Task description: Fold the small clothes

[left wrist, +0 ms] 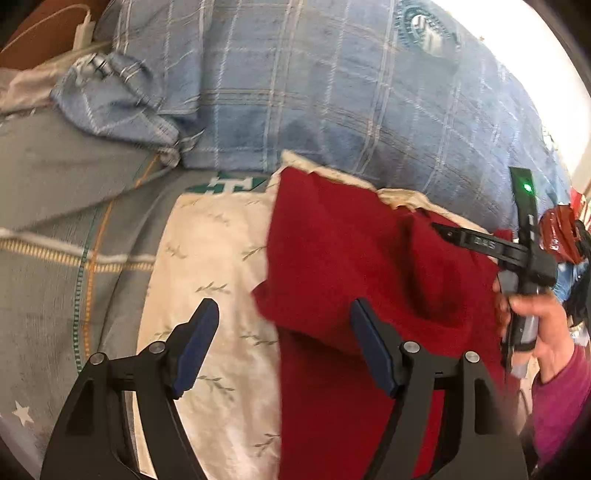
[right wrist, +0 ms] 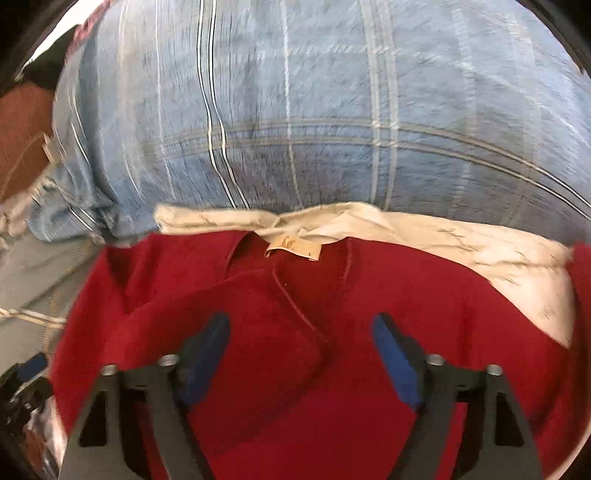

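Observation:
A dark red fleece garment [left wrist: 351,258] lies on top of a cream leaf-print garment [left wrist: 214,277] on the bed. My left gripper [left wrist: 284,321] hovers open over the red garment's left edge, one finger above the cream cloth and the other above the red. Seen from the right wrist, the red garment [right wrist: 295,406] shows its collar and a small label [right wrist: 295,249], with the cream garment [right wrist: 498,251] sticking out behind it. My right gripper [right wrist: 301,336] is open just above a fold of the red fleece, and its pads grip nothing. A hand [left wrist: 543,325] holds that gripper at the garment's right side.
A bulky blue plaid quilt [left wrist: 314,92] rises right behind the clothes. A grey striped sheet [left wrist: 55,221] covers the bed to the left. A white charger [left wrist: 83,31] lies at the far upper left, and a red packet [left wrist: 557,232] sits at the right edge.

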`<state>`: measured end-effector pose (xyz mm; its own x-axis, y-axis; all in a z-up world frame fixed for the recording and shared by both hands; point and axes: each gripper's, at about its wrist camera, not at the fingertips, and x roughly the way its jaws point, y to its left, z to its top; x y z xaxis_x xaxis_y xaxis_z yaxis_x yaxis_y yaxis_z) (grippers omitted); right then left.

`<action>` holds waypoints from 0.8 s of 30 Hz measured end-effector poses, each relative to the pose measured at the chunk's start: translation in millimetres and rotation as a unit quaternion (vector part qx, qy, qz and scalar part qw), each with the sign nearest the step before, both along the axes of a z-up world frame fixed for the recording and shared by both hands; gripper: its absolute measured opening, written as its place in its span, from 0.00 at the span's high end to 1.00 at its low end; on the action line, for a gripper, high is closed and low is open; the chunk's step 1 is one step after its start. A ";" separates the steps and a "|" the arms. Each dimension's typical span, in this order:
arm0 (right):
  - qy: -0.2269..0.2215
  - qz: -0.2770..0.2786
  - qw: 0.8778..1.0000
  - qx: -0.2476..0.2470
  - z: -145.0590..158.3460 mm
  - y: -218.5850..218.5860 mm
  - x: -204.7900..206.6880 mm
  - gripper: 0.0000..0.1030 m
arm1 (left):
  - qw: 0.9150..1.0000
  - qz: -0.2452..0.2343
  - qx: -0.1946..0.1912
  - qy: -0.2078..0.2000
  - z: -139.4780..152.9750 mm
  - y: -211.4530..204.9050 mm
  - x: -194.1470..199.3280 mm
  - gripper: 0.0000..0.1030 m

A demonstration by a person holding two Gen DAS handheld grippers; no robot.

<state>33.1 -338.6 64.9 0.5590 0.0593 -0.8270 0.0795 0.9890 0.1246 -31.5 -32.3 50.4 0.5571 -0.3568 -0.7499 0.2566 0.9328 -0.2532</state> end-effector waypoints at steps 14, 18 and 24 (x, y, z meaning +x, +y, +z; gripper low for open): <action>-0.074 -0.028 0.997 -0.005 54.1 -32.7 -69.9 0.94 | 1.000 0.018 0.004 -0.013 2.0 -2.2 -3.0 0.29; -0.068 -0.088 0.994 -0.018 58.8 -70.6 -104.3 0.94 | 1.000 0.014 0.021 -0.011 -6.0 -16.1 -3.3 0.29; -0.003 -0.114 0.992 -0.044 22.4 -87.6 -125.8 0.93 | 0.998 0.008 0.063 -0.010 -18.8 -30.9 -7.6 0.29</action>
<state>-92.7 -426.2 87.2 0.5550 -0.1427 -0.8195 0.3026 0.9523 0.0391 -39.1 -63.2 31.6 0.5766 -0.2505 -0.7777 0.2449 0.9611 -0.1280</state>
